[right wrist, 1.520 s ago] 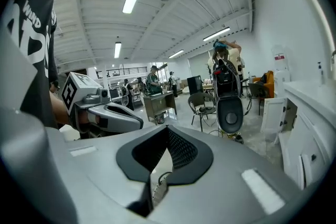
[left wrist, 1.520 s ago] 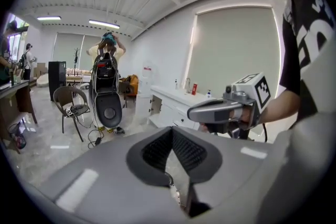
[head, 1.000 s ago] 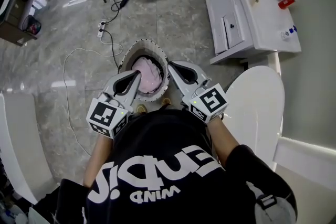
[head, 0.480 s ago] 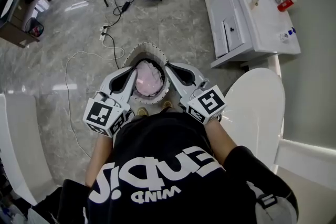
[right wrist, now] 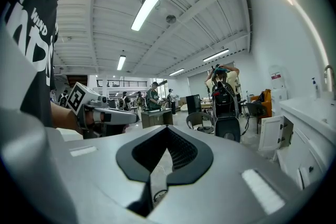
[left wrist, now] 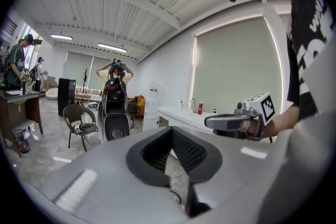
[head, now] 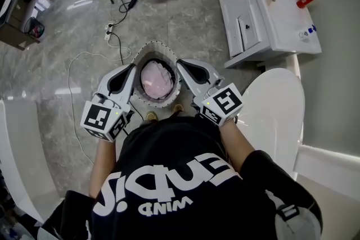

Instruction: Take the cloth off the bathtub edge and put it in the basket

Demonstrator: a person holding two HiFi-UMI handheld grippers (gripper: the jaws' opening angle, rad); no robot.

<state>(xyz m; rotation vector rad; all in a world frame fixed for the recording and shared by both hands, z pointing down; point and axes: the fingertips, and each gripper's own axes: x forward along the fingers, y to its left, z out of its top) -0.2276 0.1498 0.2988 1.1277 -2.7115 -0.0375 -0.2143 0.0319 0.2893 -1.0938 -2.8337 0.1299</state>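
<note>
We see the cloth (head: 157,78) lying inside the basket (head: 147,45), which stands on the floor (head: 185,19). In the head view, the left tongs (head: 129,68) and right tongs (head: 182,64), both closed and empty, appear on either side of the basket.

My left gripper (head: 127,71) and right gripper (head: 184,66) are smooth matt grey plastic with black ribbed pads (left wrist: 186,152); the pink cloth (head: 157,78) looks soft and crumpled, the floor (head: 62,64) glossy polished stone, the bathtub (head: 275,112) glossy white
</note>
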